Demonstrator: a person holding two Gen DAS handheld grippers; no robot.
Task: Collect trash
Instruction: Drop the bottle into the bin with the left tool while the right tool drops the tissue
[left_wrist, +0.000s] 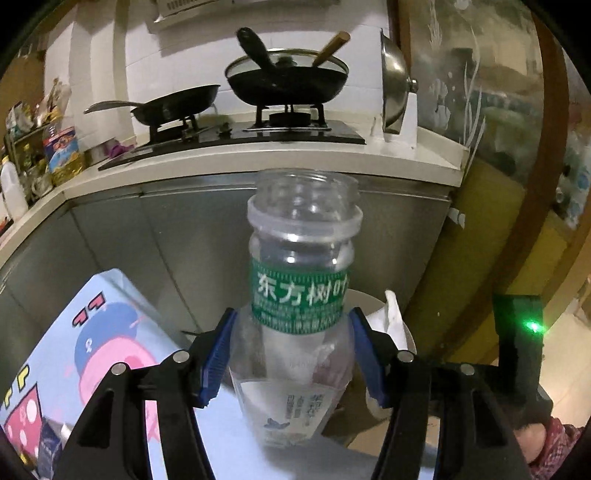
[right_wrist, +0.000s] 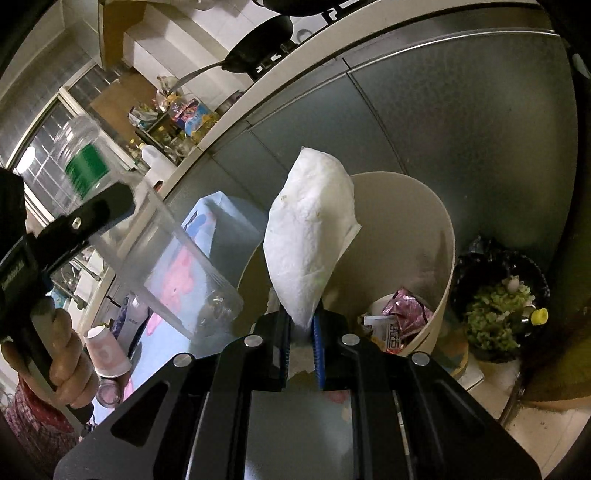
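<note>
A clear, capless plastic bottle (left_wrist: 299, 288) with a green label stands upright between the blue pads of my left gripper (left_wrist: 291, 354), which is shut on its body. In the right wrist view the same bottle (right_wrist: 110, 184) appears at the left, with a hand (right_wrist: 62, 354) on that gripper's handle. My right gripper (right_wrist: 301, 328) is shut on the lower end of a crumpled white tissue (right_wrist: 310, 236). The tissue sticks up in front of a beige trash bin (right_wrist: 413, 206). Wrappers (right_wrist: 399, 321) lie in the bin's bottom.
Grey cabinet doors (right_wrist: 443, 110) stand right behind the bin. A black bag of green scraps (right_wrist: 498, 317) sits to its right. A light-blue cartoon-printed surface (left_wrist: 92, 332) and a paper cup (right_wrist: 107, 354) are at the left. Pans sit on the stove (left_wrist: 288, 81) above.
</note>
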